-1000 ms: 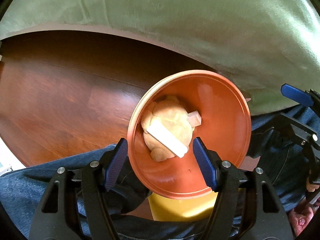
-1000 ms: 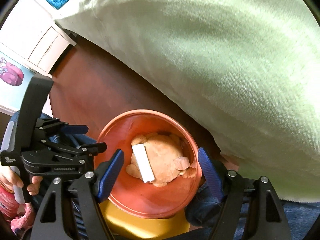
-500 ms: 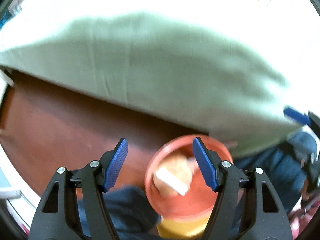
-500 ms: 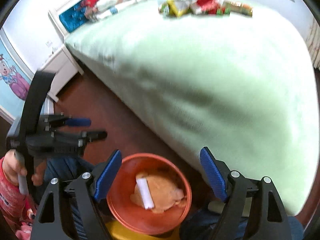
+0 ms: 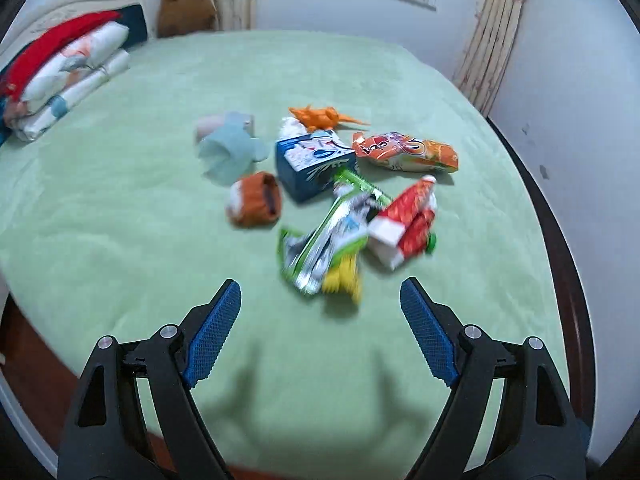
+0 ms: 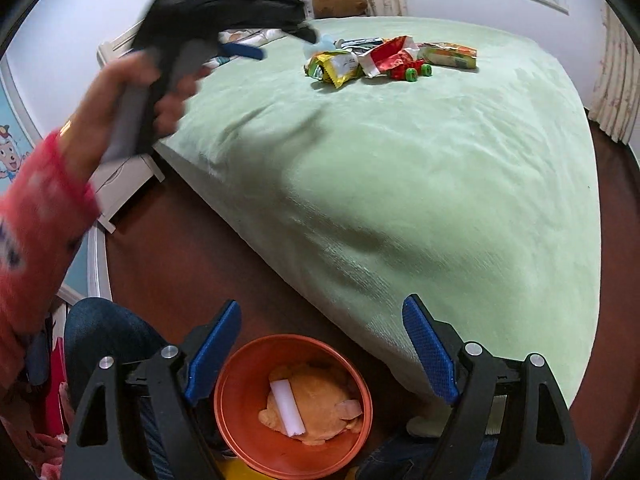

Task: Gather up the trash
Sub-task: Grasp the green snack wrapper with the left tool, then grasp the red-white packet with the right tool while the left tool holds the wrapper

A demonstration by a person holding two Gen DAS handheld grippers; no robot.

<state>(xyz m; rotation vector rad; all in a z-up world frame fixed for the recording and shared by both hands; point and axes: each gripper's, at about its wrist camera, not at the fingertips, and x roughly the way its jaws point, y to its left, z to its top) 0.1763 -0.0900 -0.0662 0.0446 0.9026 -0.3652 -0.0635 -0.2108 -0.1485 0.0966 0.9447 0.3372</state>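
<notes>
The task looks barely begun. In the right wrist view an orange bin [image 6: 294, 404] sits at the bottom centre of the frame, on the floor beside the bed [image 6: 440, 184], and it already holds a lumpy tan wad and a white roll [image 6: 286, 406]; that much seems collected. The bulk of the trash still lies on the bed. In the left wrist view the pile sits at mid-frame: a green and silver wrapper [image 5: 328, 240] nearest the tongs, touching a yellow packet [image 5: 342, 278] below it, a red and white wrapper [image 5: 404, 226] just to its right, an orange snack bag [image 5: 406, 152] further up, and a blue carton [image 5: 314, 164] in the middle. An orange toy lizard [image 5: 324, 117], a pale blue plush [image 5: 230, 152] and a brown cup-like thing [image 5: 256, 199] lie among them; whether these count as trash cannot be told. The left tongs [image 5: 320, 340] hang wide apart and hold nothing, low in the frame just short of the pile. The right tongs [image 6: 322, 354] are likewise spread and bare, above the bin. Likely next is a grasp on the nearest wrapper, with every piece on the bed yet to be carried to the bin.
</notes>
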